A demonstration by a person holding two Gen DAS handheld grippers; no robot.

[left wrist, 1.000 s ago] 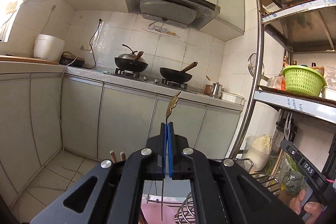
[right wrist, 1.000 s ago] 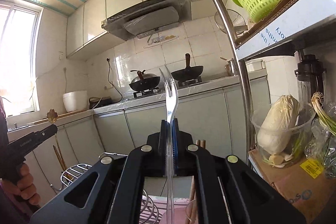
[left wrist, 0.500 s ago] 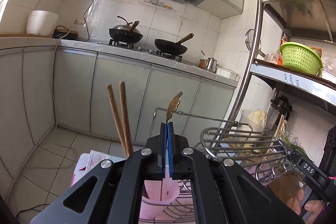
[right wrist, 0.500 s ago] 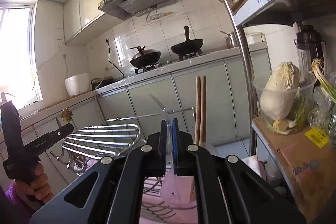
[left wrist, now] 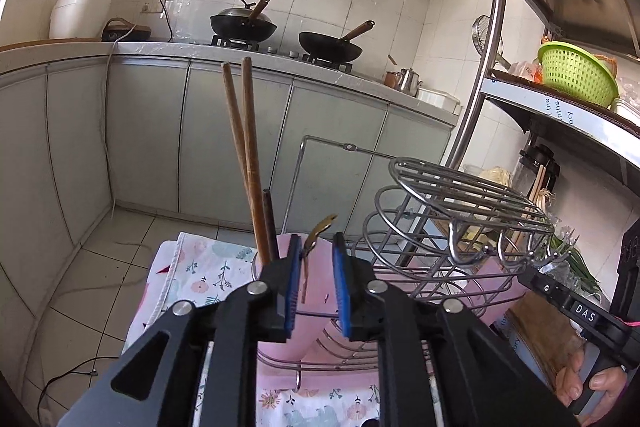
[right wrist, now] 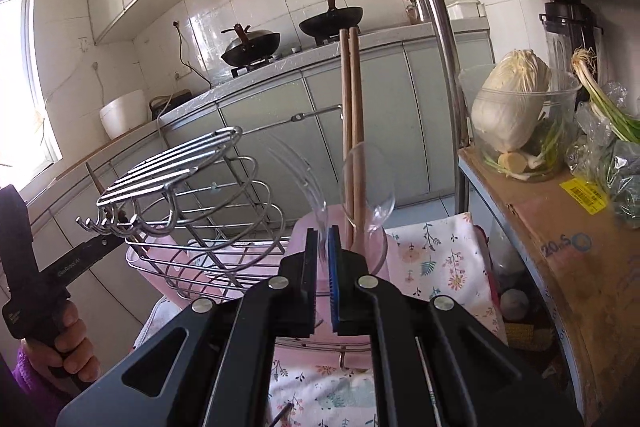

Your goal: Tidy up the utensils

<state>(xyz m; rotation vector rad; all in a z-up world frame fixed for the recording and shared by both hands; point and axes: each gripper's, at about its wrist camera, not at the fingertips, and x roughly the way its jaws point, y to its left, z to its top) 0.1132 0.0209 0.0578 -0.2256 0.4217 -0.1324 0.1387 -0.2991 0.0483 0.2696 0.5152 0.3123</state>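
**Two tools over the pink cup**

The left tool (left wrist: 314, 273) hangs just above a pink plastic cup (left wrist: 320, 291) that sits in a silver wire dish rack (left wrist: 460, 227). Its two blue pads have just been moving apart, and now there is a gap between them. A thin gold-coloured metal utensil with a curly top (left wrist: 312, 251) stands in that gap. It leans a little and its lower end goes down into the cup. The pads do not press on it.

Two long brown wooden chopsticks (left wrist: 248, 163) stand up in the same cup, right beside the left pad. A shorter dark stick (left wrist: 270, 223) stands next to them.

The right tool (right wrist: 323, 251) is close over the same cup. Its blue pads are pinched together on a clear plastic fork (right wrist: 304, 175). The fork's curved prongs stick up above the pads and lean to the left. A clear plastic spoon (right wrist: 372, 187) stands in the cup just to the right of it, in front of the chopsticks.

The rack rests on a white cloth with little flowers (left wrist: 200, 275) printed on it. Behind it is a grey kitchen counter (left wrist: 160, 49) with two black woks (left wrist: 244, 25) on the stove. A metal shelf (left wrist: 560, 111) on the right holds a green plastic basket (left wrist: 576, 75).

A person's hand (right wrist: 68, 343) grips the handle of the left tool.
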